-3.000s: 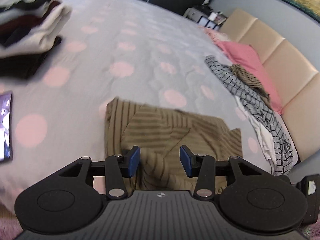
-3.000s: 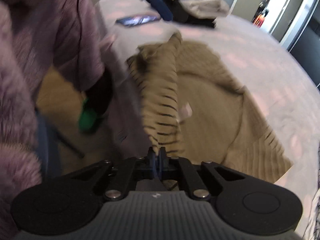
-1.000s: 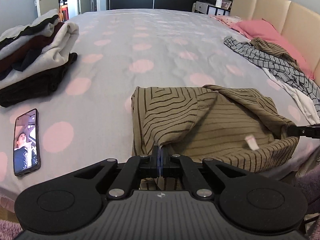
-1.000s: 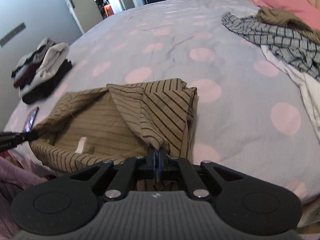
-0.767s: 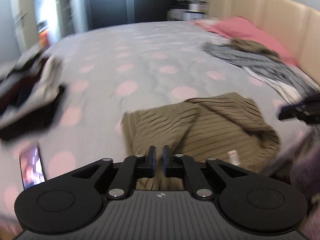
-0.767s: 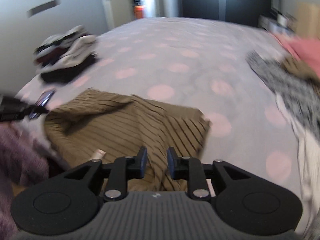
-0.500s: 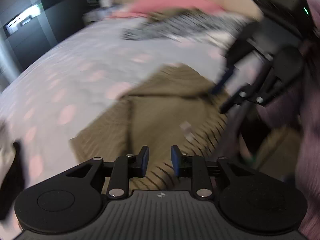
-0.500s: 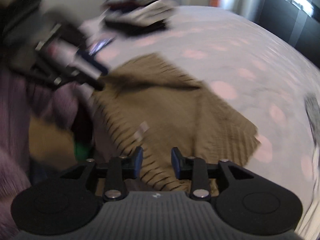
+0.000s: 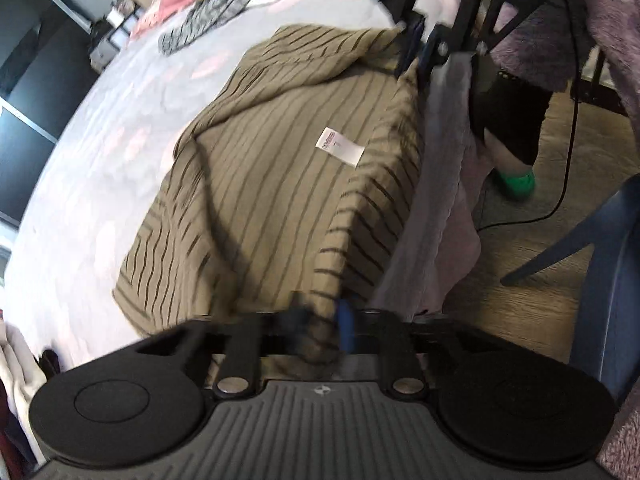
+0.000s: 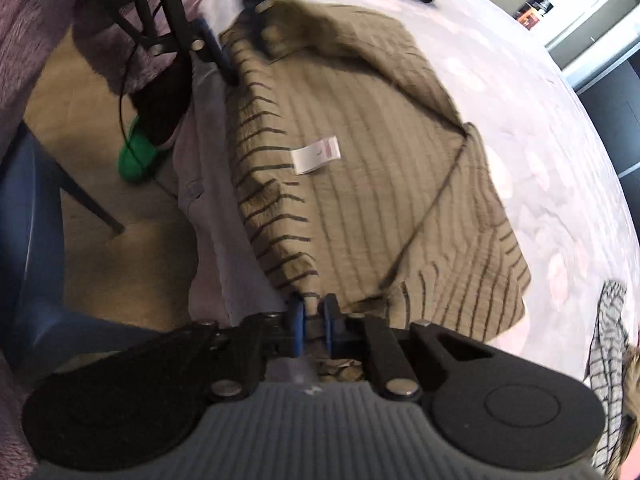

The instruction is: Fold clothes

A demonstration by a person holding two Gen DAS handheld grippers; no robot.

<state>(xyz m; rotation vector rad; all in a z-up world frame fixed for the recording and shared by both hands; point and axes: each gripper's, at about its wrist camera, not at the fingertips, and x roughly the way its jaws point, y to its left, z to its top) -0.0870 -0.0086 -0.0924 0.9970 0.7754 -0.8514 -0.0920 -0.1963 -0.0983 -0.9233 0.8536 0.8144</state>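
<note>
Both hand-held grippers had let go of folded sleeve corners, swung to near hem. Left hand-held gripper (image 9: 320, 324) closing, shirt (image 9: 272, 168) corner between jaws; right hand-held gripper (image 10: 312, 320) nearly shut on other corner. Shirt lay half-folded at bed (image 9: 100, 128) edge, tag (image 9: 340, 148) up. Judged: sleeves in, next fold hem away.

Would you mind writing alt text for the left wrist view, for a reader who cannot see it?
The left gripper is closing on the near hem corner of a khaki striped shirt lying at the edge of a polka-dot bed. At the shirt's far corner, the right gripper has cloth between its fingers. A white care label lies on the shirt.
</note>
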